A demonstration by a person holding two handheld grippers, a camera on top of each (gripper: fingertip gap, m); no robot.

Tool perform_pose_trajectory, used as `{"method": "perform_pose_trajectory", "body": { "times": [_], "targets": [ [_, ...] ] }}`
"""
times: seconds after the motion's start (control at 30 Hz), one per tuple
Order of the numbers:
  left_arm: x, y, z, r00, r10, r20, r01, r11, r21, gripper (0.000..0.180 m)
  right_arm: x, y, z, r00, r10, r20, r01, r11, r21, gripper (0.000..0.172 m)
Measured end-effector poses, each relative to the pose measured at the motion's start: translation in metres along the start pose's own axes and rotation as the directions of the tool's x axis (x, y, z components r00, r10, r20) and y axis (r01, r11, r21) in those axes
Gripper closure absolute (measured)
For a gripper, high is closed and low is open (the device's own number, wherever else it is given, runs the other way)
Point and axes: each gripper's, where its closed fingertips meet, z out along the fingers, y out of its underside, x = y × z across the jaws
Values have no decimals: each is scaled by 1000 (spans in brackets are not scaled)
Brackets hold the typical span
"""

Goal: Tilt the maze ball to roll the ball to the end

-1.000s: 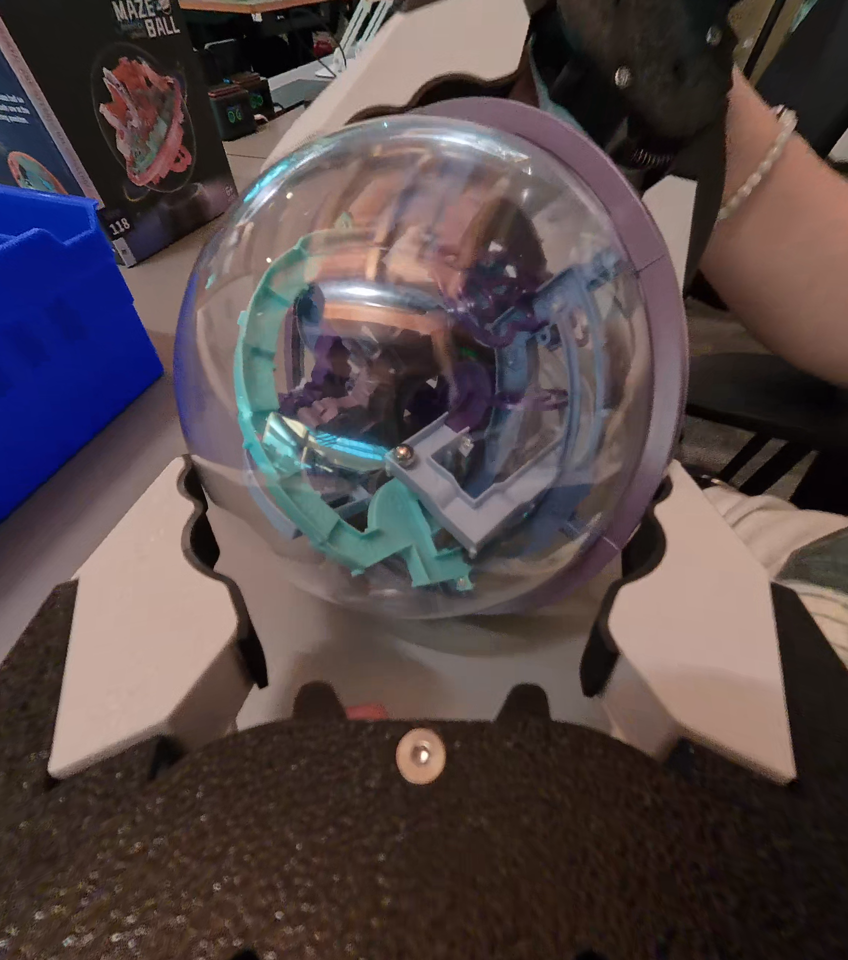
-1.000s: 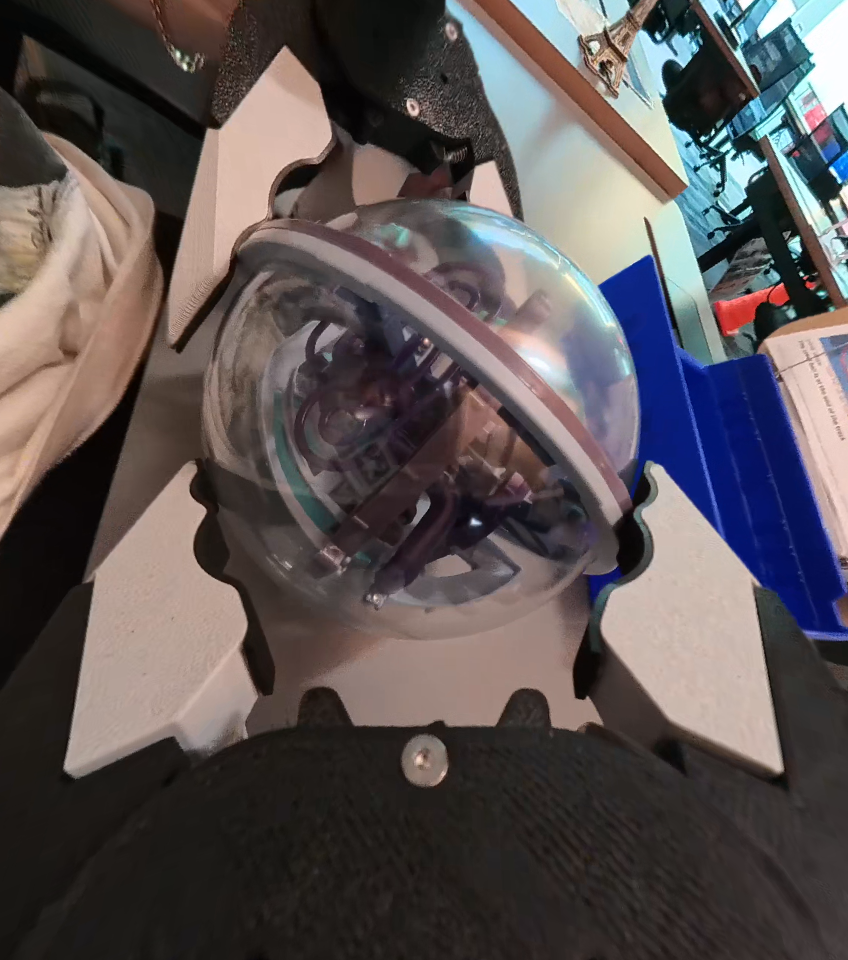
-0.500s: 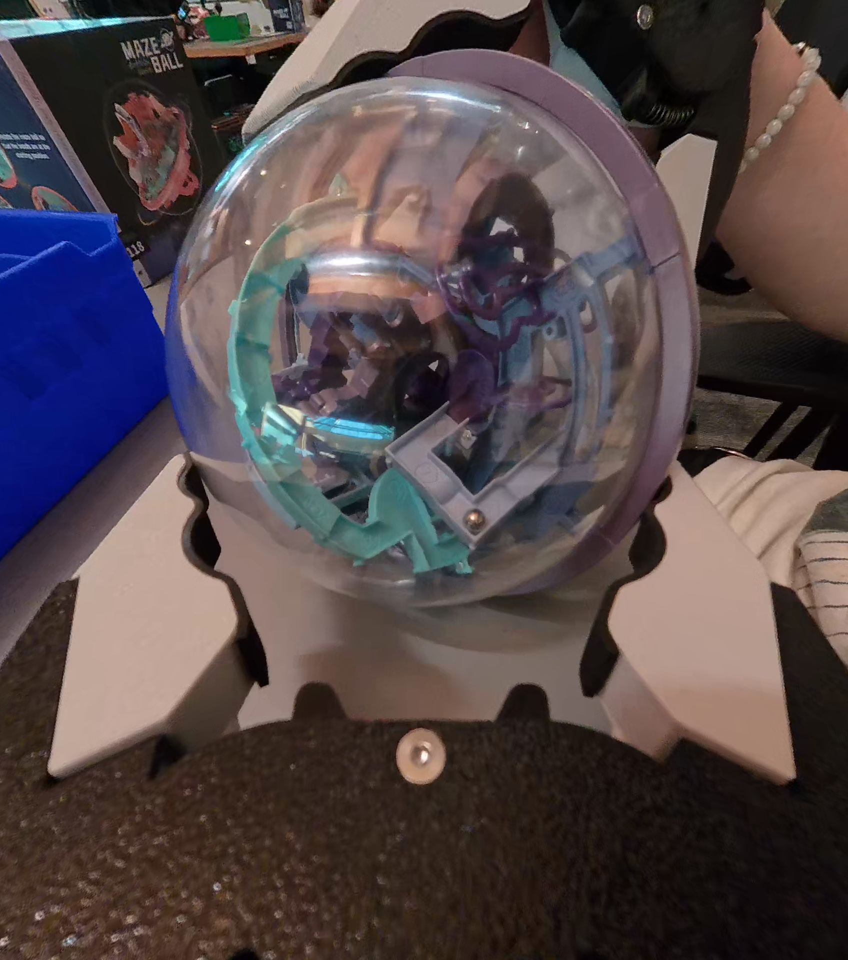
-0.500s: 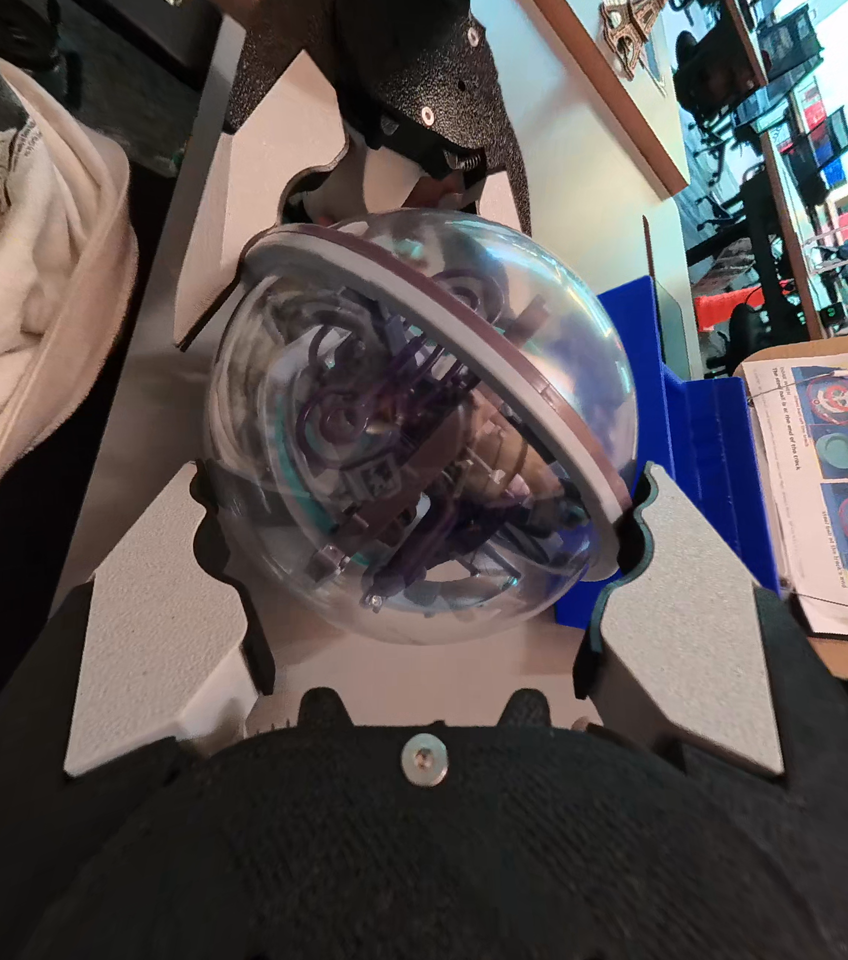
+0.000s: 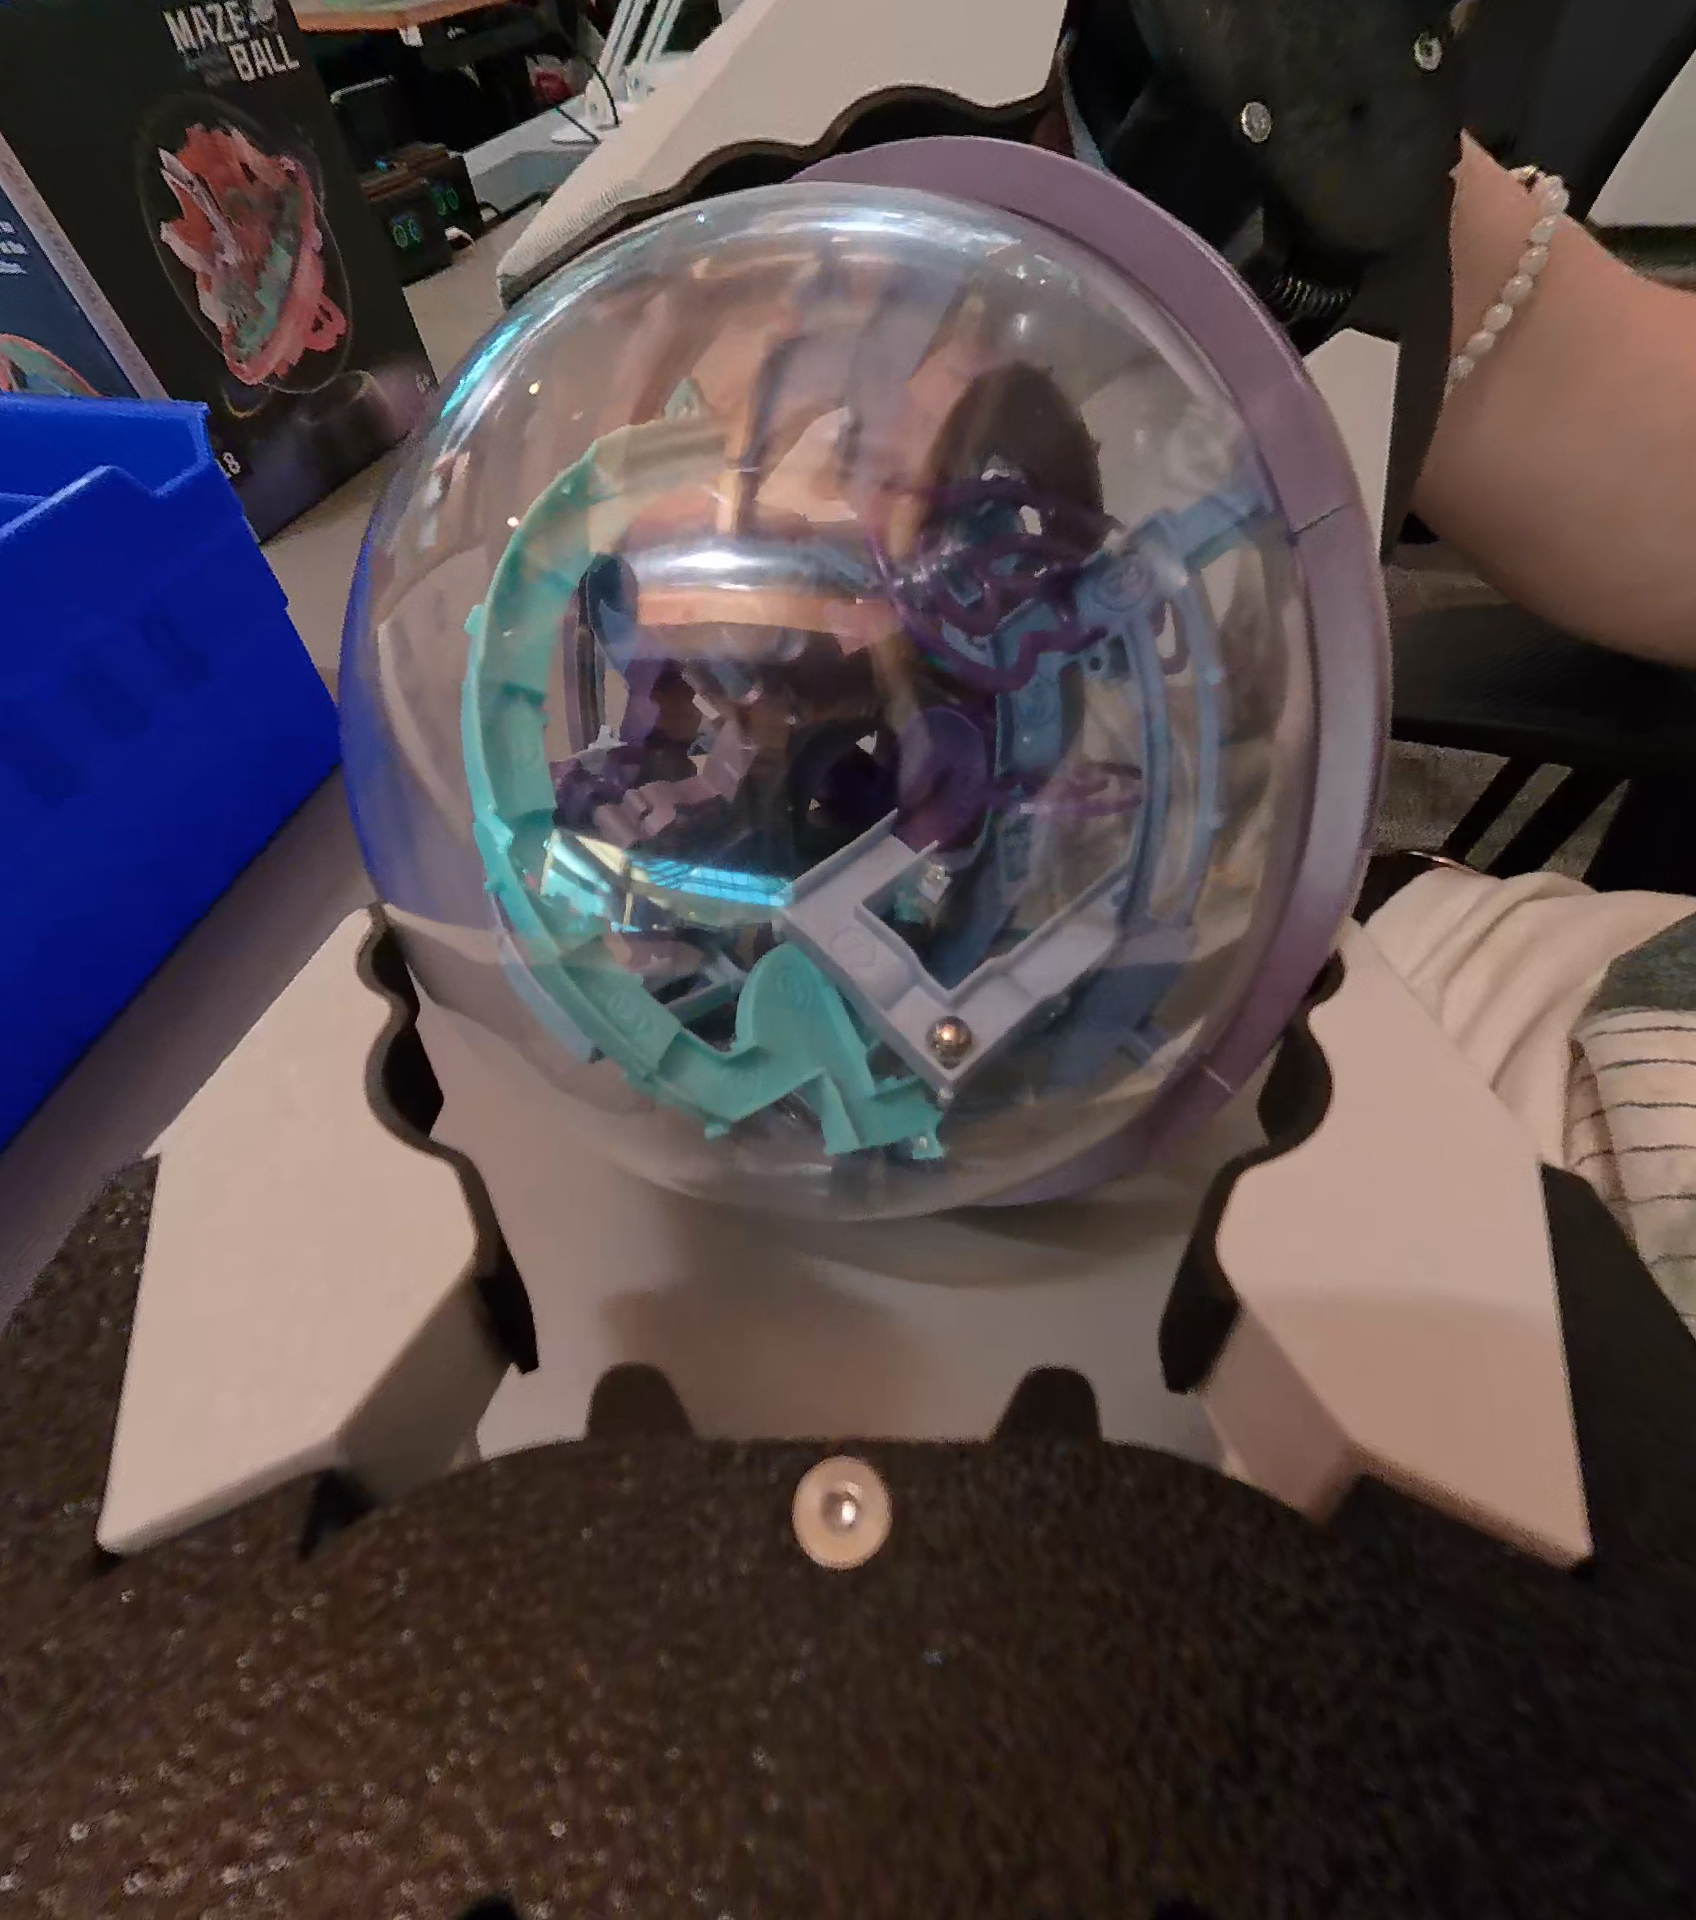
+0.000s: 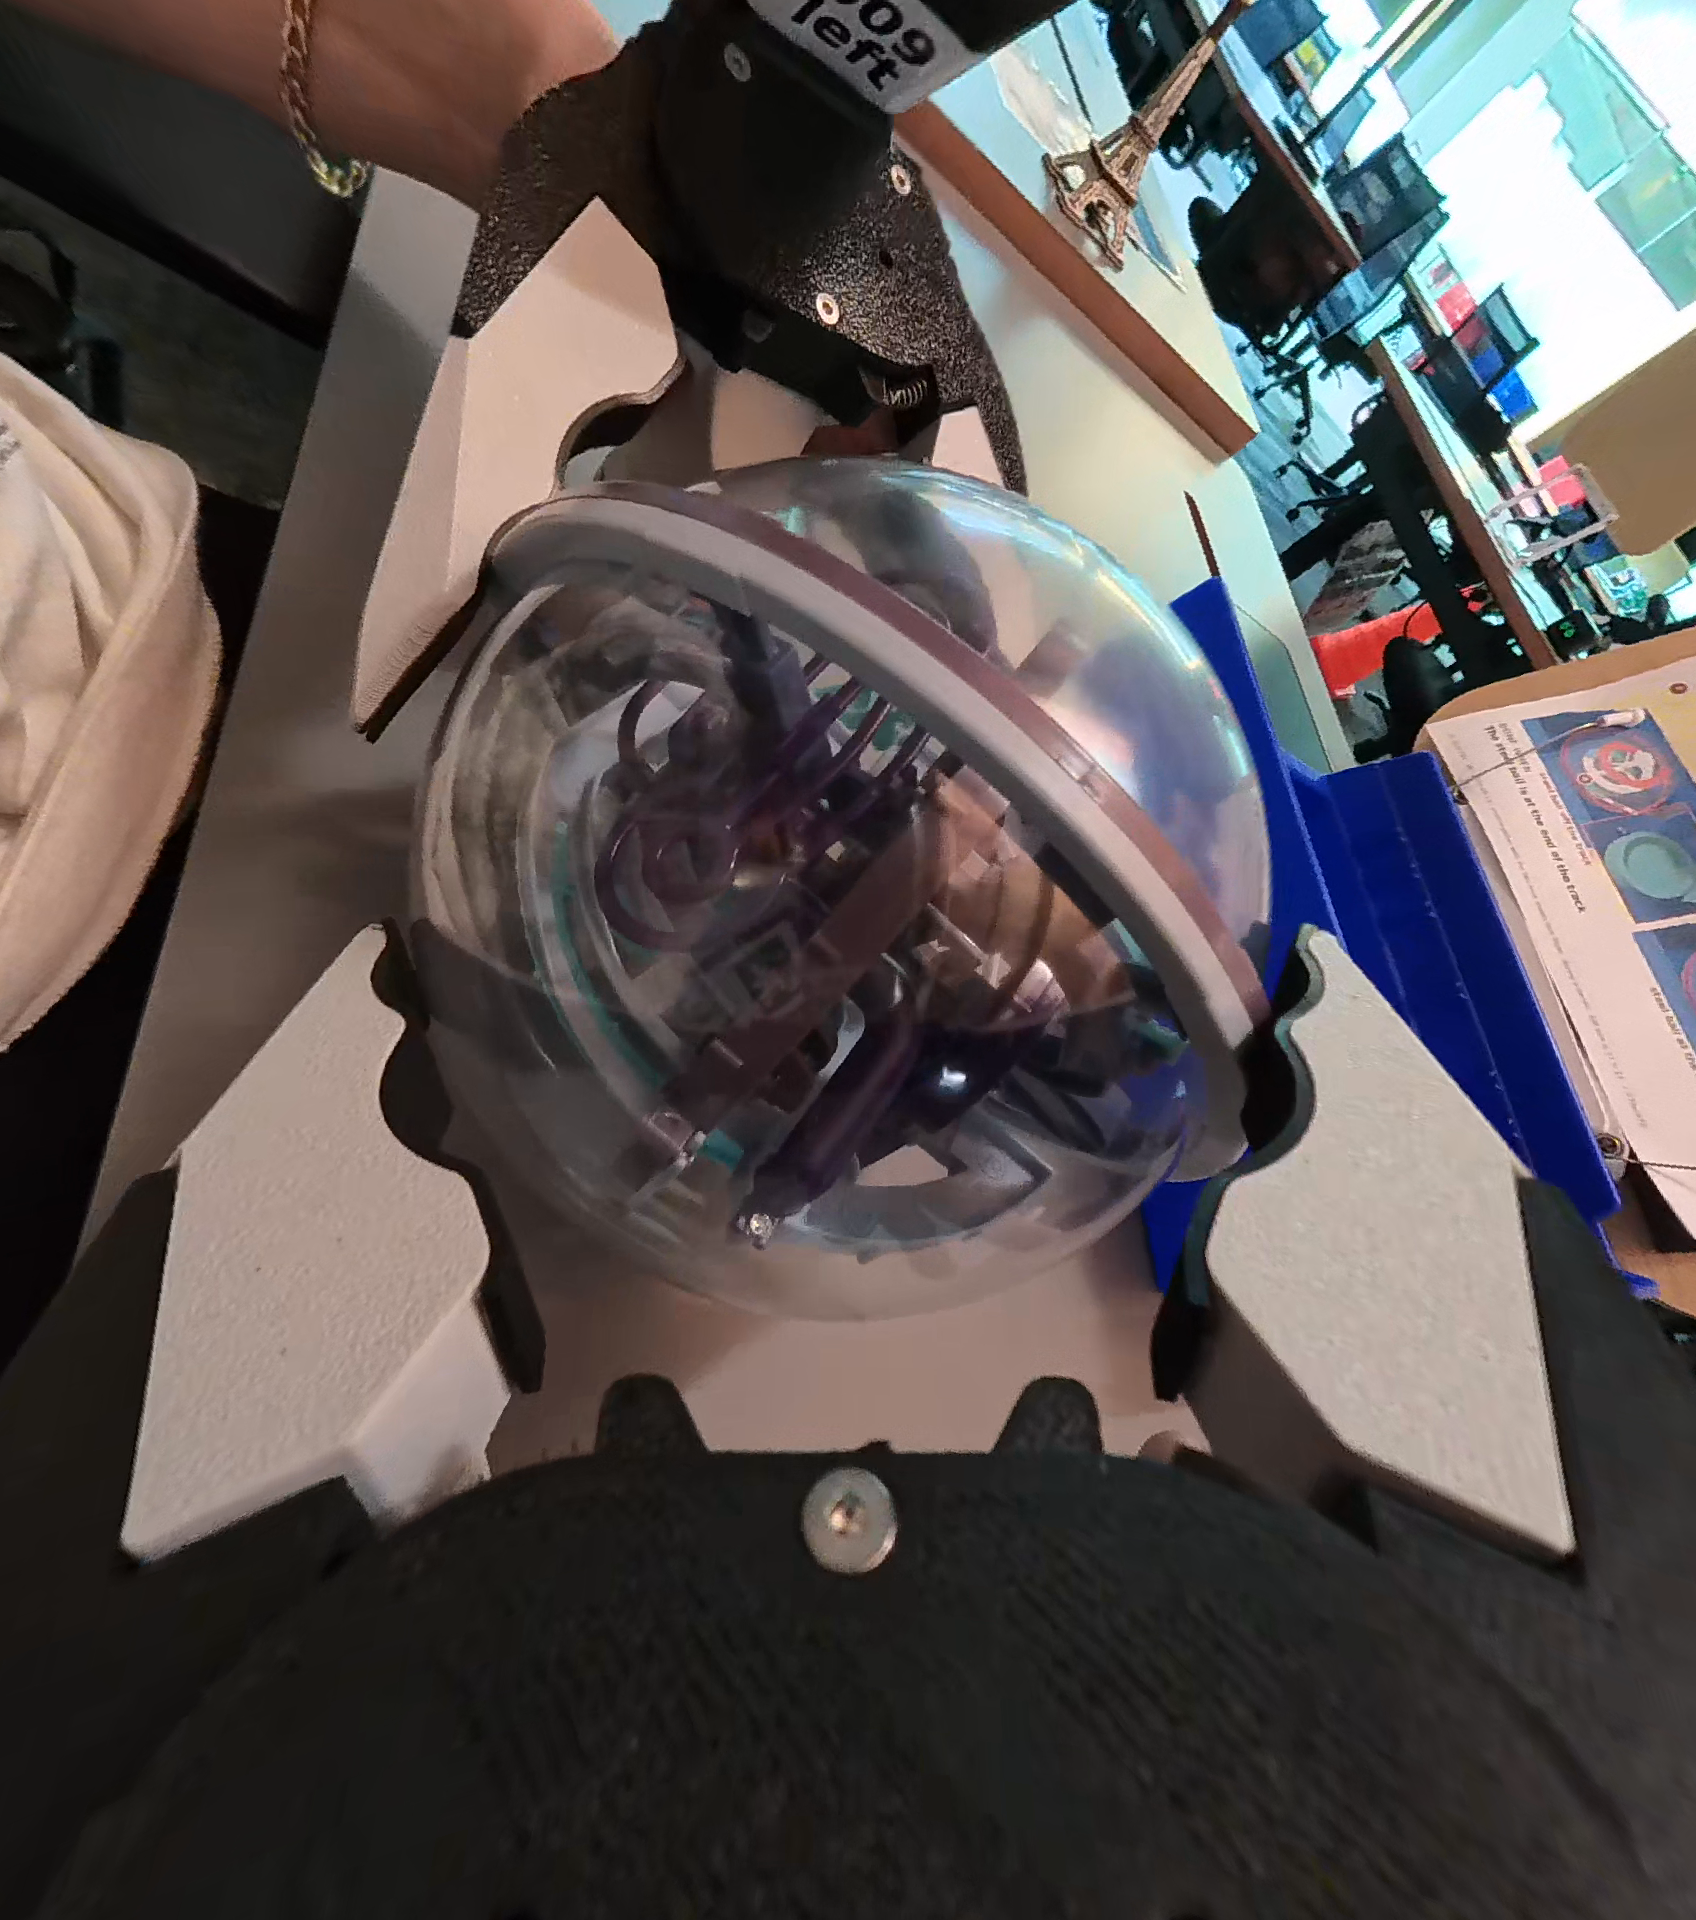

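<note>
Left gripper (image 5: 854, 1039): clamped the maze ball (image 5: 865, 686) from the near side.
Right gripper (image 6: 844, 1049): clamped it from the far side.
Steel ball (image 5: 948, 1032): sat in the grey track's low corner.
Bin (image 5: 75, 748): blue, left.

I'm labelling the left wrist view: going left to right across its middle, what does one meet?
Blue bin → teal track inside the maze ball → purple rim → person's forearm.
</note>
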Motion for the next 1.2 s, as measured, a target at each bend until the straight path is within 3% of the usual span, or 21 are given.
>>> {"method": "perform_pose_trajectory", "body": {
  "times": [0.47,1.2],
  "targets": [
    [1,5,-4,998,43,-38,-45,997,-57,24,-2,-7,2,998,-9,-58,12,999,52,16],
    [-5,3,-3,995,-45,-87,31,989,-147,27,7,1,2,987,135,-87,-126,987,101,15]
  ]
}}
